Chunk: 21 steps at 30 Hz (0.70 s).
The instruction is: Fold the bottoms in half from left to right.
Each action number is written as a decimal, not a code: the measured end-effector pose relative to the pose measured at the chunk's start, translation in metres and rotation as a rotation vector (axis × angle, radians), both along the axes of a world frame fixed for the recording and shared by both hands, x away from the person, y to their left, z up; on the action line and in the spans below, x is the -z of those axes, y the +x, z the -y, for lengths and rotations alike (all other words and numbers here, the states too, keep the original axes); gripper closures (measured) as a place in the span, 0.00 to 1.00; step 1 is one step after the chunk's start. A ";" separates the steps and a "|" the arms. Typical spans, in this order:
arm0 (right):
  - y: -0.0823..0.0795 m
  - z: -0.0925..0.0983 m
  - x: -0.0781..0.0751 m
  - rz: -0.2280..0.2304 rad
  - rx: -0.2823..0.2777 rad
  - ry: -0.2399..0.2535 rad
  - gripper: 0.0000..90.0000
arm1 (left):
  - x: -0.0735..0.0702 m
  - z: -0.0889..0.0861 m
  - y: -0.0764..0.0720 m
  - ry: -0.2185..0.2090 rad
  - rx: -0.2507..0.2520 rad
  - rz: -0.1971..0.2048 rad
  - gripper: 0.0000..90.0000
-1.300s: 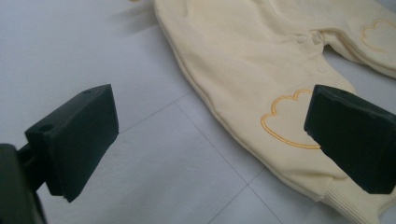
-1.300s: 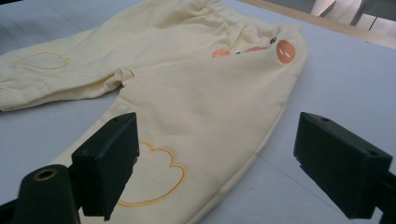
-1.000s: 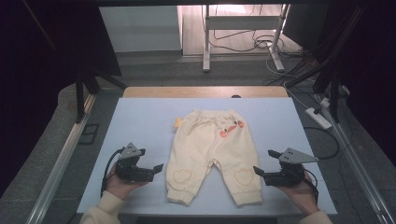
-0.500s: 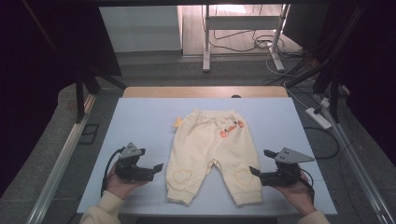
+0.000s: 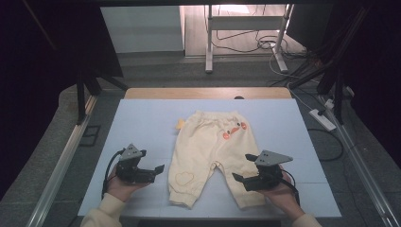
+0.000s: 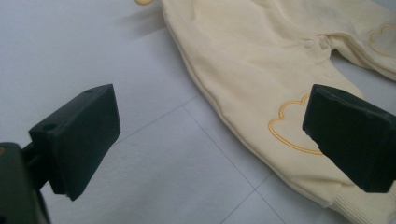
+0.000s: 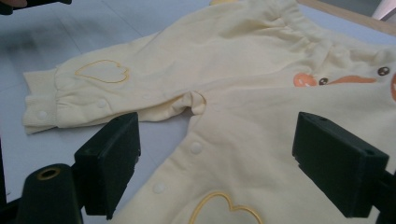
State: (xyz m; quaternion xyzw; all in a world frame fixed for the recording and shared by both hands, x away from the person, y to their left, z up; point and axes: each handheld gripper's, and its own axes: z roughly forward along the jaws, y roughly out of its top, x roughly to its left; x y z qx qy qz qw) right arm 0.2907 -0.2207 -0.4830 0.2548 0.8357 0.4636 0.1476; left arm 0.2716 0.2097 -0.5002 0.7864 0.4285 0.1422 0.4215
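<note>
High view has the cream baby pants (image 5: 213, 156) lying flat in the middle of the pale blue table (image 5: 142, 123), waistband at 12 o'clock and both legs pointing to 6 o'clock, so basically spread out and not folded at all yet. Left gripper (image 5: 152, 171) sits at about 8 o'clock from the pants, just off the outer edge of that leg, jaws wide apart and nothing in them. Right gripper (image 5: 240, 178) is at about 5 o'clock, over the lower part of the other leg near its cuff, also gaping with nothing between the jaws. Left gripper view backs this up: jaws well apart, bare table between them, and the leg with the stitched heart outline (image 6: 294, 126) running off toward 2 o'clock, one jaw in front of the hem area. Right gripper view looks along the near leg and up toward the waistband, snaps along the inseam (image 7: 196, 148) and the little orange face print (image 7: 336, 80) at 2 o'clock; can't tell if the jaws are touching fabric or just hovering above it. So my read on progress: pretty much at the start. Garment is laid out neat, nothing gripped, no fold made. What's left looks like everything, meaning grab the cuffs or leg edges, then do whatever fold or lift comes with it. Right side looks closer to a grab than the left.
</note>
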 end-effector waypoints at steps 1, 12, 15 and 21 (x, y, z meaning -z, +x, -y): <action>0.000 -0.002 0.000 -0.003 -0.001 0.000 0.18 | 0.000 0.000 0.000 0.000 -0.001 0.000 0.05; -0.001 -0.021 0.003 -0.003 -0.035 -0.006 0.18 | 0.000 0.000 0.001 0.004 -0.015 0.003 0.05; -0.001 -0.025 0.004 -0.002 -0.036 -0.004 0.18 | 0.001 0.000 0.001 0.005 -0.018 0.002 0.05; 0.000 -0.037 0.006 -0.007 -0.062 -0.007 0.18 | 0.001 -0.001 0.001 -0.002 -0.021 -0.002 0.05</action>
